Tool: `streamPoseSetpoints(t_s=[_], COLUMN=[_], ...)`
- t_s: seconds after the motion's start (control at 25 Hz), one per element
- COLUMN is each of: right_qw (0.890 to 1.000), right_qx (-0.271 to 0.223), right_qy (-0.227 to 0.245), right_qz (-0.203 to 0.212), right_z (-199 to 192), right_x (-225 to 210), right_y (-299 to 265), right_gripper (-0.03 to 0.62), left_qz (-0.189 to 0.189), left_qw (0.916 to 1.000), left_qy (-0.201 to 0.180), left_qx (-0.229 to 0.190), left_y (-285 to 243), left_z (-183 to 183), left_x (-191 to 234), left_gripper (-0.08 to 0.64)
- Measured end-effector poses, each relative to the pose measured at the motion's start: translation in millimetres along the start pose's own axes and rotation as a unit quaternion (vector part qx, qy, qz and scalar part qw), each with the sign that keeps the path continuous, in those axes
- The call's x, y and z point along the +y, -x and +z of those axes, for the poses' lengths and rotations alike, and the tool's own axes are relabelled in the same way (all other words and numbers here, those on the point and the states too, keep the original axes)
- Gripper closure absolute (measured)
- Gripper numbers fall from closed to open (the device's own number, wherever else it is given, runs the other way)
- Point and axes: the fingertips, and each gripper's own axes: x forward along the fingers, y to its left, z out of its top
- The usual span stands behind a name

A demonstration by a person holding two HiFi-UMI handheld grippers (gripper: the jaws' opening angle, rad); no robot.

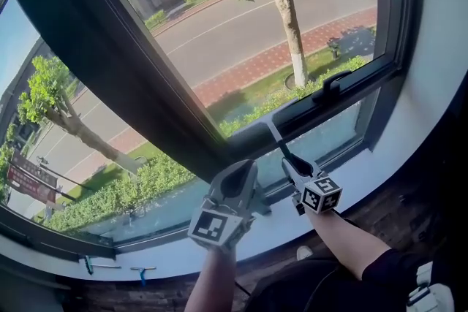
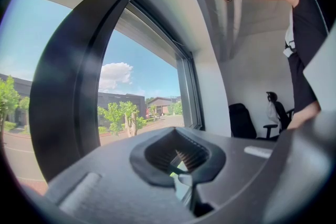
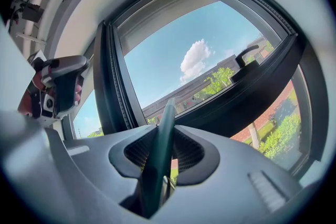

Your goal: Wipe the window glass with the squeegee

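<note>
Two hand-held grippers are held up side by side toward a large window, seen from above. The right gripper [image 1: 295, 166] has its jaws clamped on the slim dark green handle of the squeegee [image 1: 280, 144]. The squeegee points up and away, and its far end shows in front of the dark lower frame of the right-hand pane. Its blade cannot be made out. The left gripper [image 1: 241, 172], just beside the right one, has its jaws pressed together with nothing between them. A thick dark frame post [image 1: 124, 62] slants across the window between the two panes, passing just above both grippers. A black window handle [image 1: 330, 86] sits on the frame, up and to the right of the squeegee's far end. Below the grippers runs a white sill [image 1: 380, 164], and two small teal tools [image 1: 139, 272] lie on it far to the left. Through the glass are a tree [image 1: 289, 18], a hedge [image 1: 124, 190] and a road.
</note>
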Motion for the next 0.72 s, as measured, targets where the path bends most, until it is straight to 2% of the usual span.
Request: streamPoseSetpoints(t_s=[0.4,0.72], right_qw=[0.996,0.992], right_qx=[-0.079,-0.100], right_qy=[0.018,0.039], right_qz=[0.035,0.065], right_z=[96,147], right_x=[17,12], right_y=[25,72], right_gripper=[0.491,0.491], left_qz=[-0.028,-0.060], left_qw=[0.9994,0.9977], left_qy=[0.006,0.017], left_qx=[-0.018,-0.024], left_y=[-14,-38], left_z=[-6,-21], left_x=[-10,-28], left_gripper=[0.557,0.557])
